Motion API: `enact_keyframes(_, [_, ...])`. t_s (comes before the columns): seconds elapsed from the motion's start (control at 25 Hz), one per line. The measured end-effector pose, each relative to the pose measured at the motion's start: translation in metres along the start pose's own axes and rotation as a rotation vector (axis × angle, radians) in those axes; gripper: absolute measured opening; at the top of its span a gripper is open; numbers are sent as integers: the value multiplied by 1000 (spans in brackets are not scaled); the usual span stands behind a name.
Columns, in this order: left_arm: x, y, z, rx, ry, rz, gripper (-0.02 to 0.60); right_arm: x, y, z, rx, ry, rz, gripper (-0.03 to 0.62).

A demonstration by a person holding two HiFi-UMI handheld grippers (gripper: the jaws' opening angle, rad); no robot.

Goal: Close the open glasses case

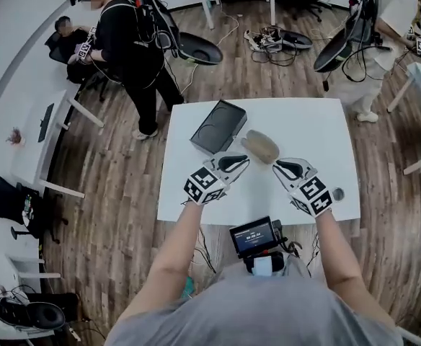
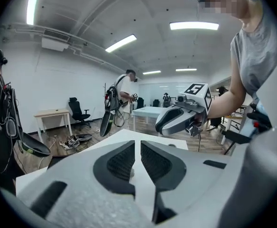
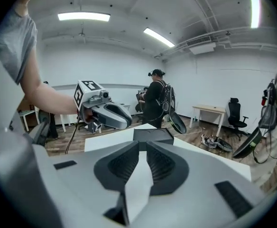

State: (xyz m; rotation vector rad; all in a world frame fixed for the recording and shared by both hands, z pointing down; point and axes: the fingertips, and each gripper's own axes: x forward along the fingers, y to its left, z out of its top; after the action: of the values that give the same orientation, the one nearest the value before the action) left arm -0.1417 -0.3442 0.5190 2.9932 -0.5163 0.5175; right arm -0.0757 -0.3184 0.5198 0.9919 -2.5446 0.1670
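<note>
A tan oval glasses case [image 1: 259, 146] lies on the white table [image 1: 297, 125], and its lid looks down. To its left lies a black box [image 1: 218, 127], seen again past my right jaws [image 3: 152, 136]. My left gripper [image 1: 244, 161] hovers just in front of the tan case's left end, shut and holding nothing [image 2: 138, 144]. My right gripper [image 1: 276, 166] hangs just right of the case's near end, its jaws together and nothing between them [image 3: 143, 147]. Each gripper shows in the other's view: the right gripper [image 2: 169, 121] and the left gripper [image 3: 115, 118]. The case is hidden in both gripper views.
A small round object [image 1: 338, 193] sits near the table's right front corner. A person in black [image 1: 135, 42] stands at the far left and another [image 1: 380, 27] at the far right. Cables [image 1: 272, 40], desks and chairs lie beyond the table.
</note>
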Motion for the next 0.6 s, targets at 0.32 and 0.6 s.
enact_keyframes(0.32, [54,55,-24,93,174,-89,150,35,-51,-41,116,101,-163,38])
enact_keyframes(0.6, [104,86,-58,191,356,-140,150,56,-83,-100,211,222,-220,121])
